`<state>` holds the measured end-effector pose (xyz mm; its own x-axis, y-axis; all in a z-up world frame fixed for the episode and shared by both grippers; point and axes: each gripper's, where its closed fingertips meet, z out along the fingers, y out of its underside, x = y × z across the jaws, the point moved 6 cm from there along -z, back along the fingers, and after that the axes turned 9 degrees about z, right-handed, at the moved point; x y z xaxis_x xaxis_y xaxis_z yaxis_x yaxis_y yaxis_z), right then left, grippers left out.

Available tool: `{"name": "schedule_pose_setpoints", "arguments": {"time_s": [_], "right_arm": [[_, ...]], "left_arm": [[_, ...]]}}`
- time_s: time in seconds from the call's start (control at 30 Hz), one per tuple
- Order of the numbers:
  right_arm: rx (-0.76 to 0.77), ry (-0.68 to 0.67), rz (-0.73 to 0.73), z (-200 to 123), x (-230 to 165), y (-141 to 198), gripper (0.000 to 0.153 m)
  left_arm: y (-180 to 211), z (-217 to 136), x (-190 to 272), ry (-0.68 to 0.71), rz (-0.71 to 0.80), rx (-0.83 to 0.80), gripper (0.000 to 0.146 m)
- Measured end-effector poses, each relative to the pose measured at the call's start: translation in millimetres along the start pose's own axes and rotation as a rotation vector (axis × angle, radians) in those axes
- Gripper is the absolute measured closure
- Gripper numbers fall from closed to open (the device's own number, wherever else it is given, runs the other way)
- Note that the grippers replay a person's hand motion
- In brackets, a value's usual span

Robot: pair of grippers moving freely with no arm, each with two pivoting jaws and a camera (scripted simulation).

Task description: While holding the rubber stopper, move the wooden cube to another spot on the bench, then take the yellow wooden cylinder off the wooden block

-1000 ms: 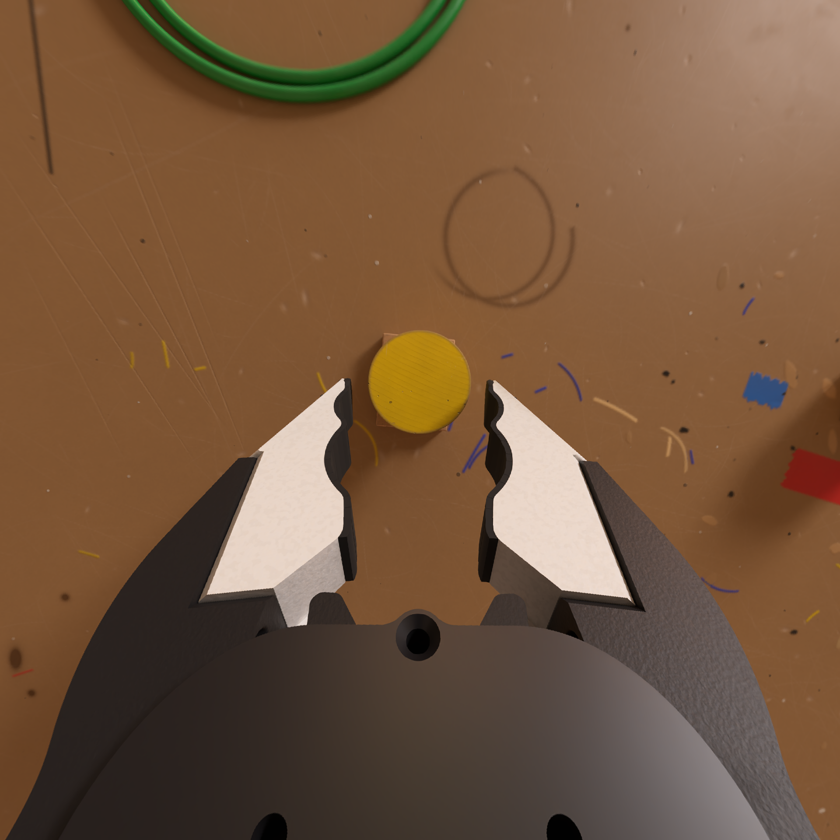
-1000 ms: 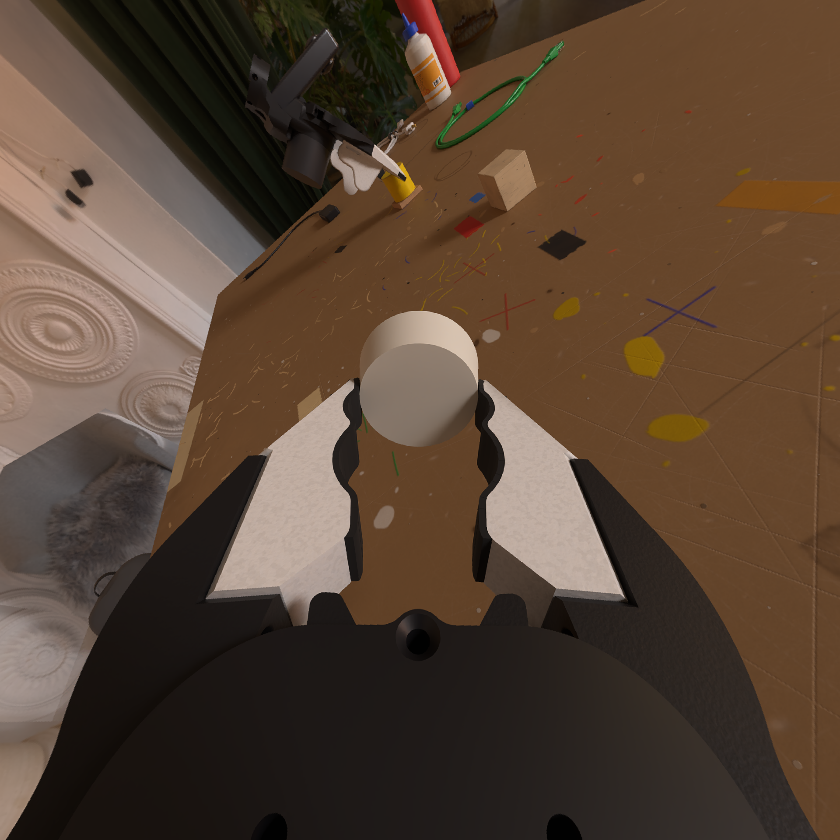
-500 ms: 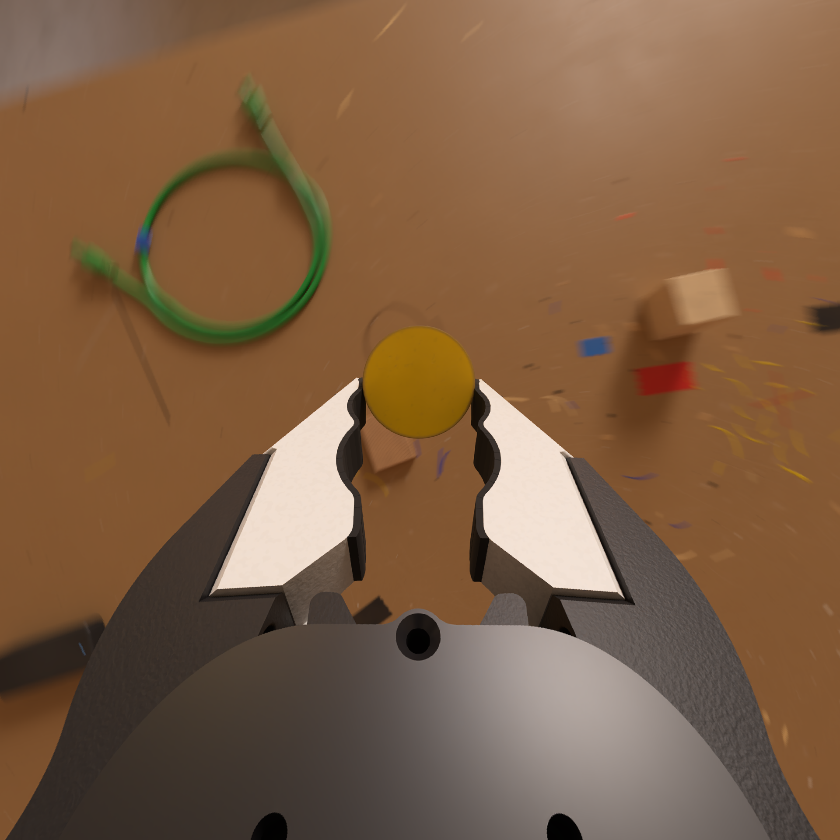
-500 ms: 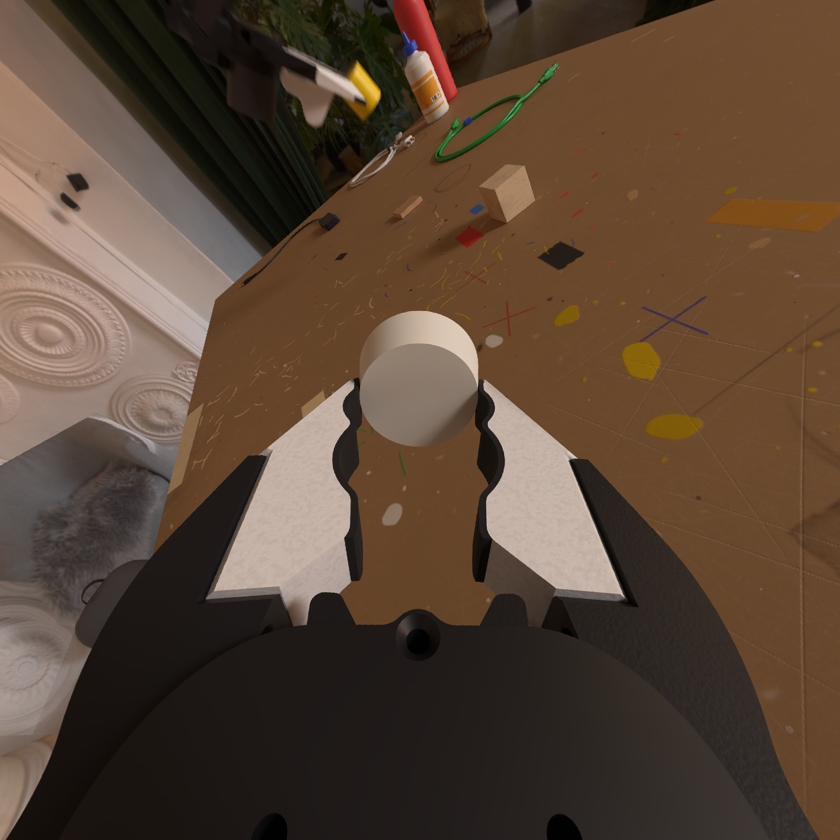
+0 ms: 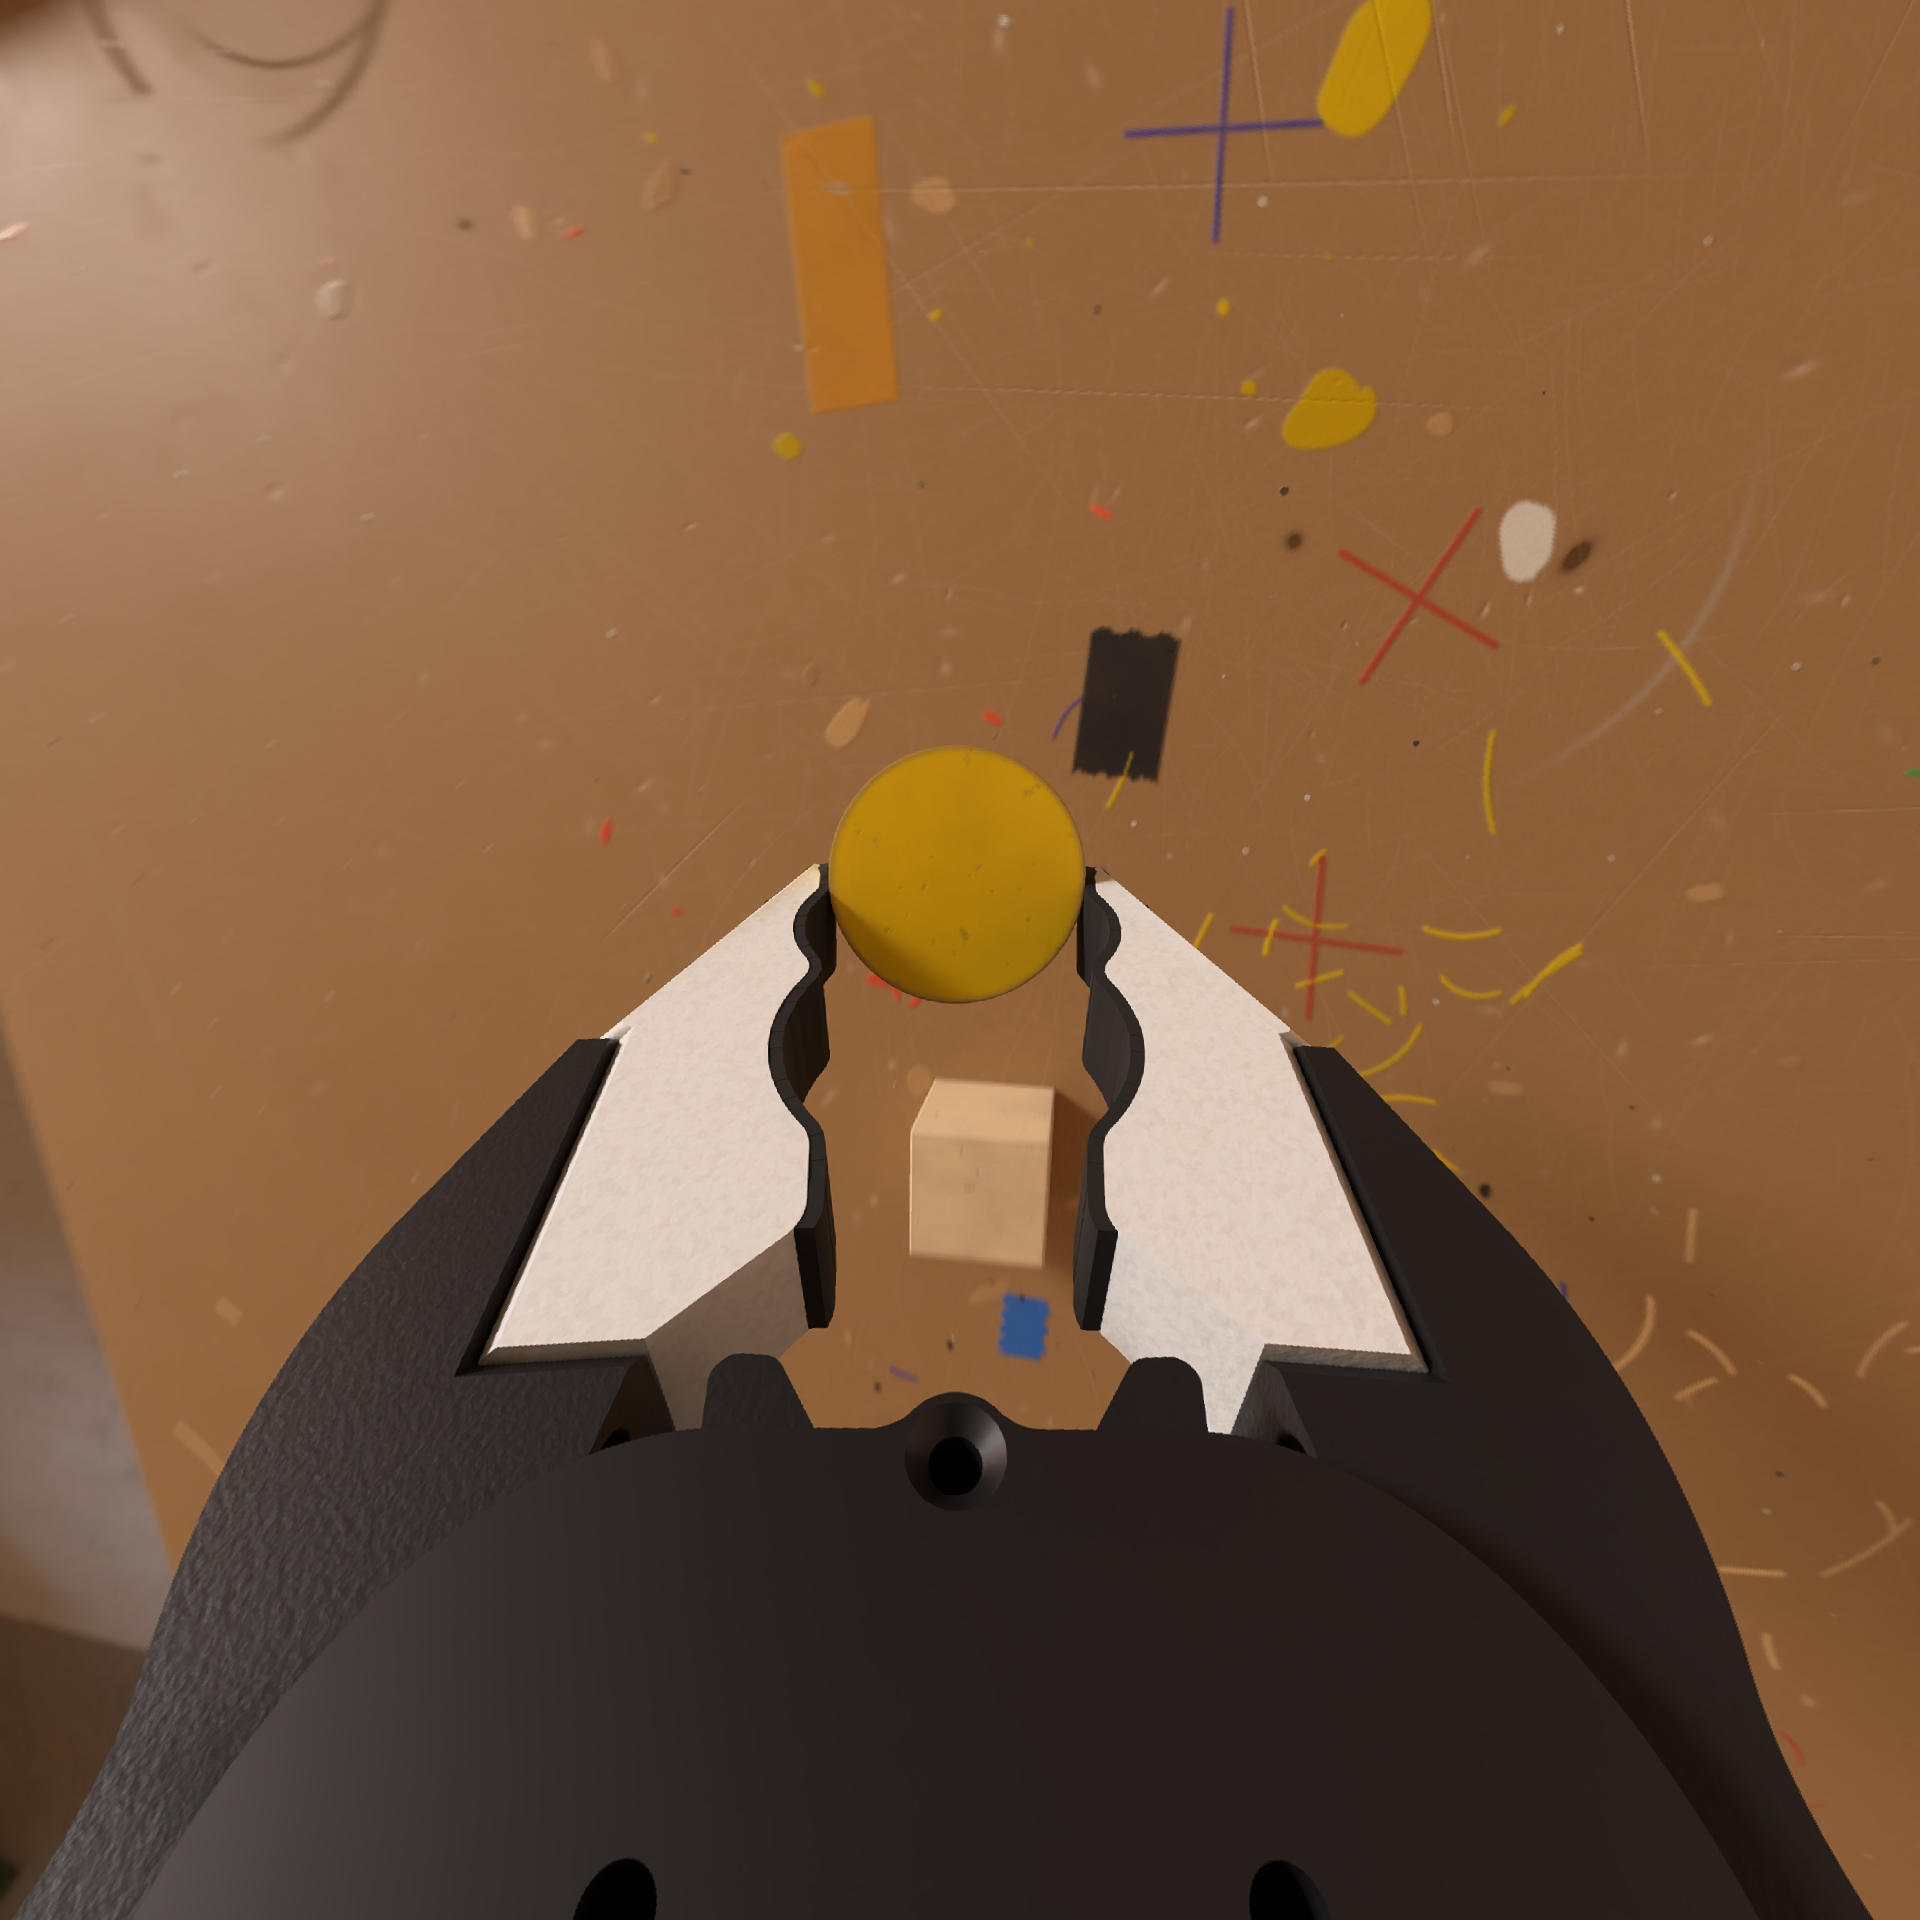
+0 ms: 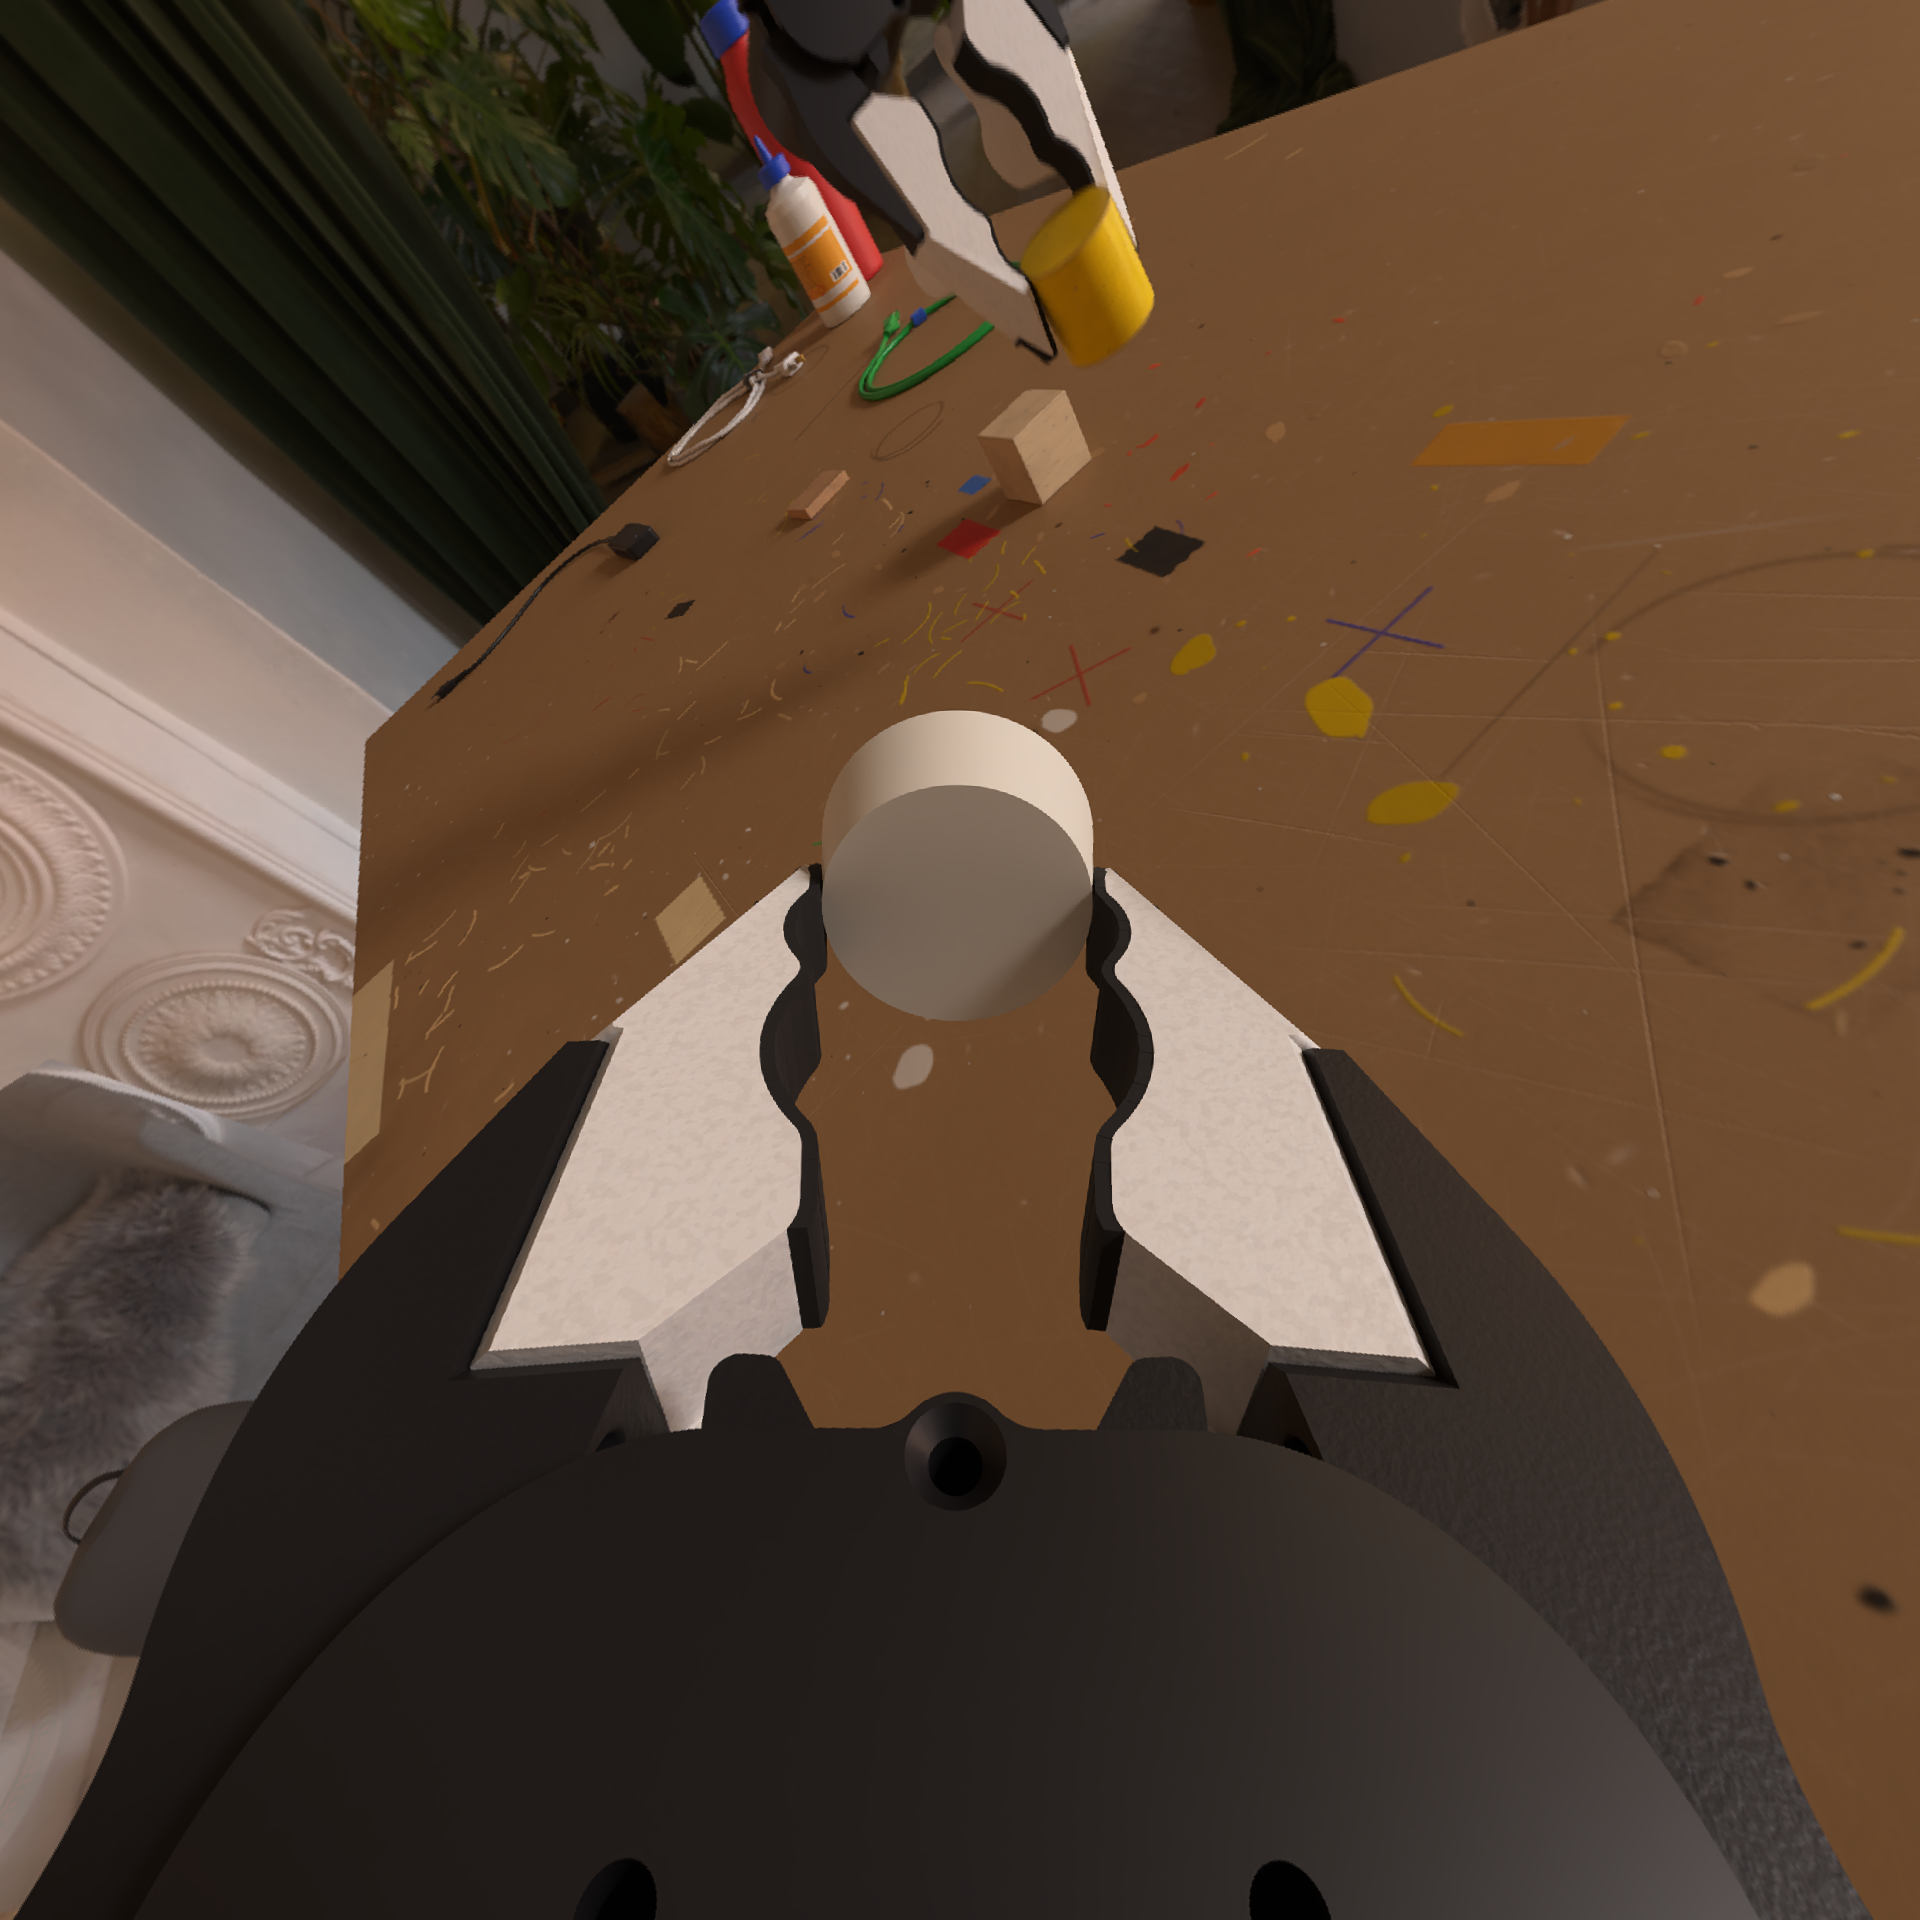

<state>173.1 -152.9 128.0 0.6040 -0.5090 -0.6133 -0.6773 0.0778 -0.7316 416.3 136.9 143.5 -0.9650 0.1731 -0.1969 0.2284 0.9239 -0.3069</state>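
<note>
My left gripper (image 5: 956, 883) is shut on the yellow wooden cylinder (image 5: 956, 875) and holds it high above the bench; the pair also shows in the right wrist view, gripper (image 6: 1023, 223) and cylinder (image 6: 1091, 278). The wooden cube (image 5: 980, 1174) rests on the bench below, seen between my left fingers, and also in the right wrist view (image 6: 1036, 445). The small flat wooden block (image 6: 819, 494) lies bare to the cube's left. My right gripper (image 6: 956, 883) is shut on the cream rubber stopper (image 6: 956, 868) above the bench.
A green cable (image 6: 914, 358), a white cord (image 6: 732, 410), a glue bottle (image 6: 816, 244) and a red bottle (image 6: 847, 223) sit at the far end. A black cable (image 6: 540, 597) runs off the left edge. Tape patches and paint marks dot the bench (image 6: 1558, 935).
My left gripper shut on the yellow cylinder, lifted it off the wooden block and swung it right, over the wooden cube. My right gripper kept the stopper and barely moved.
</note>
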Motion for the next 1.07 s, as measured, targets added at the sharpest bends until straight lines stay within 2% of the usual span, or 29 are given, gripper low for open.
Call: {"name": "schedule_pose_setpoints", "arguments": {"time_s": [0.13,0.3,0.6,1.07], "right_arm": [[-0.001,0.016,0.003,-5,0,1,0.102],[-0.021,0.007,-0.004,0,-1,0,0.102],[-0.029,-0.006,0.003,6,3,-1,0.102],[-0.031,-0.006,0.014,7,5,2,0.102]], "left_arm": [[-1,33,0,0.054,0.028,0.000,0.100],[-1,51,2,0.050,0.020,0.007,0.100],[8,67,6,0.076,-0.095,0.026,0.100],[12,71,5,0.123,-0.170,0.037,0.100]]}}
